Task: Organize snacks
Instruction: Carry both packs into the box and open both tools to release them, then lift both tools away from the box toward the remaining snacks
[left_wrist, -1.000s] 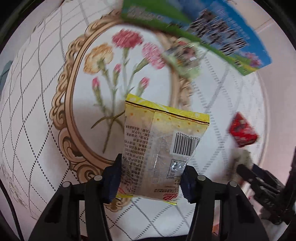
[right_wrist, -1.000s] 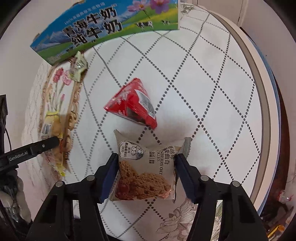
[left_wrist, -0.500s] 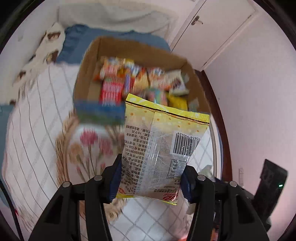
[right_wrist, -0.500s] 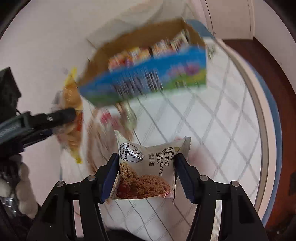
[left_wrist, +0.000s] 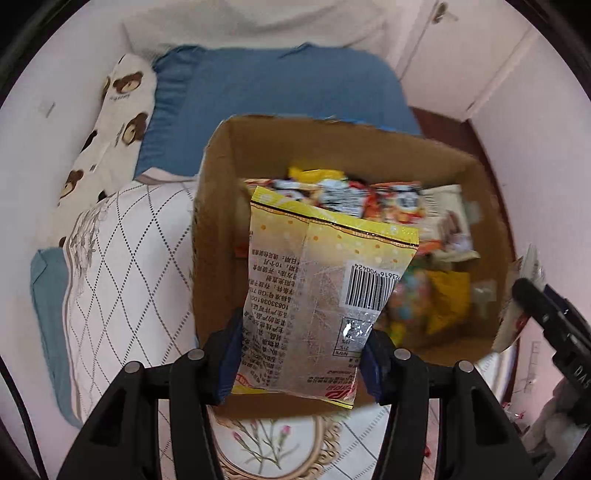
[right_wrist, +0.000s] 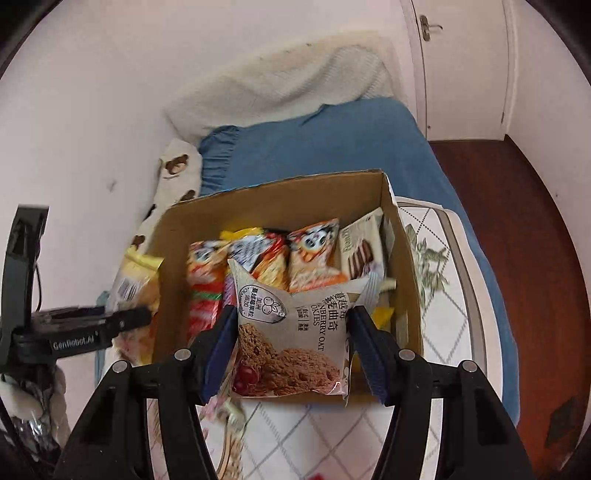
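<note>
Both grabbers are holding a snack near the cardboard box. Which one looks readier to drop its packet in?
Probably the right gripper. Its cookie packet sits framed over the box interior, in front of the snacks. The left gripper, holding the yellow packet, appears outside the box's left wall in the right wrist view.

one cardboard box (right_wrist: 280, 201) – two held snack packets: yellow packet (left_wrist: 325, 280), oat cookie packet (right_wrist: 295, 343).
</note>
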